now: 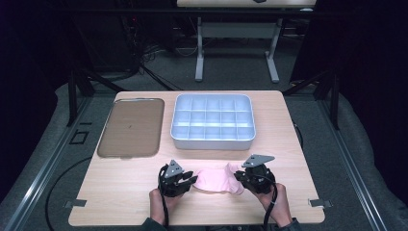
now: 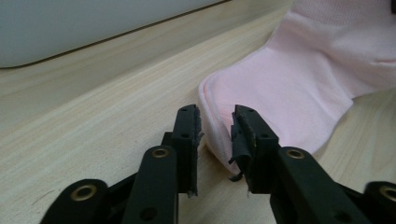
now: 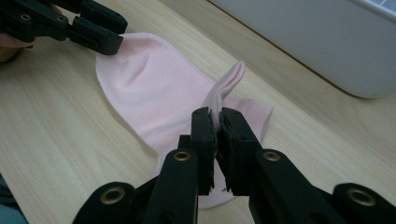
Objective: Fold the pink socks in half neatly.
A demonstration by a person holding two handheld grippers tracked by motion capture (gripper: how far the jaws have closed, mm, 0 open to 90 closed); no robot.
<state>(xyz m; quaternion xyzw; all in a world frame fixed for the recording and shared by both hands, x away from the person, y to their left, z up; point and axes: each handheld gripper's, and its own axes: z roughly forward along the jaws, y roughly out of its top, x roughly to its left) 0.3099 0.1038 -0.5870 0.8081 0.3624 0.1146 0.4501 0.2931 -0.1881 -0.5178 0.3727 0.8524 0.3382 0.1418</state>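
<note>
A small pale pink knitted cotton sock (image 1: 215, 181) lies flat on the light wooden table (image 1: 120, 192), stretched between the two grippers. It looks very light, limp and thin, so it should fold or bunch wherever it is lifted and sag from any single hold; it seems neither slippery nor breakable. The right gripper (image 3: 216, 122) has its jaws pressed together on a raised fold of fabric near the cuff end, which stands up just beyond its tips. The left gripper (image 2: 215, 122) stands slightly spread, with the rounded toe edge lying between its jaws but not visibly squeezed. A hemmed edge or doubled fold probably offers the surest bite. Beyond both grippers sits a pale grey compartmented plastic tray (image 1: 213, 121).
</note>
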